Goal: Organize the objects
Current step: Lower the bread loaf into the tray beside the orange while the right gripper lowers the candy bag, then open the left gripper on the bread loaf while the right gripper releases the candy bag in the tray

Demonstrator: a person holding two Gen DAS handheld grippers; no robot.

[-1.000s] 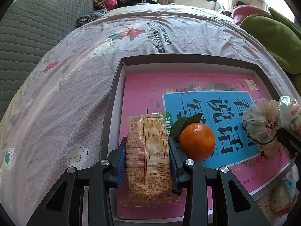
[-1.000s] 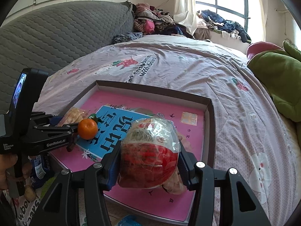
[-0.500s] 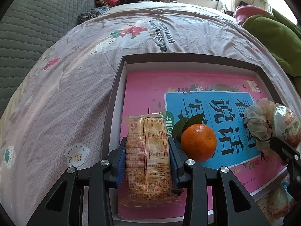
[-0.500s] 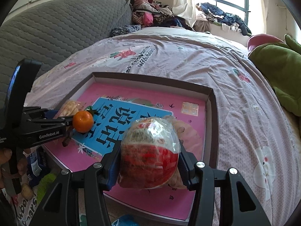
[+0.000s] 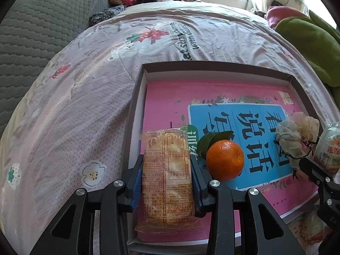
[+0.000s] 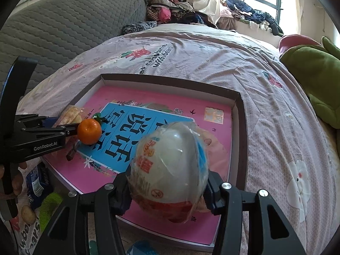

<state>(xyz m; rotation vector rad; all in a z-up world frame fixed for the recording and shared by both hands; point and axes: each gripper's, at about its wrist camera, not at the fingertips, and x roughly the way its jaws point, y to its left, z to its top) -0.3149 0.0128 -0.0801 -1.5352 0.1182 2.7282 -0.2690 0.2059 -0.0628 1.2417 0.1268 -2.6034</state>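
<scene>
Two grippers, both loaded, prob. so two items go into the tray per trip. Left gripper (image 5: 166, 176) is clamped tight on a flat orange cracker pack (image 5: 167, 177), lower centre of left view, held lengthwise over the tray's (image 5: 212, 67) near-left corner, w/ the tangerine (image 5: 224, 159) just to its right on the pink/blue book cover (image 5: 244, 131). Right gripper (image 6: 167, 188) squeezes a rounded clear-wrapped snack pkg (image 6: 170, 172), bottom centre of right view, over the near-right part. A crumpled wrapper (image 5: 297, 137) sits at frame right. Looks like both packs get set down apart, flanking the fruit.
</scene>
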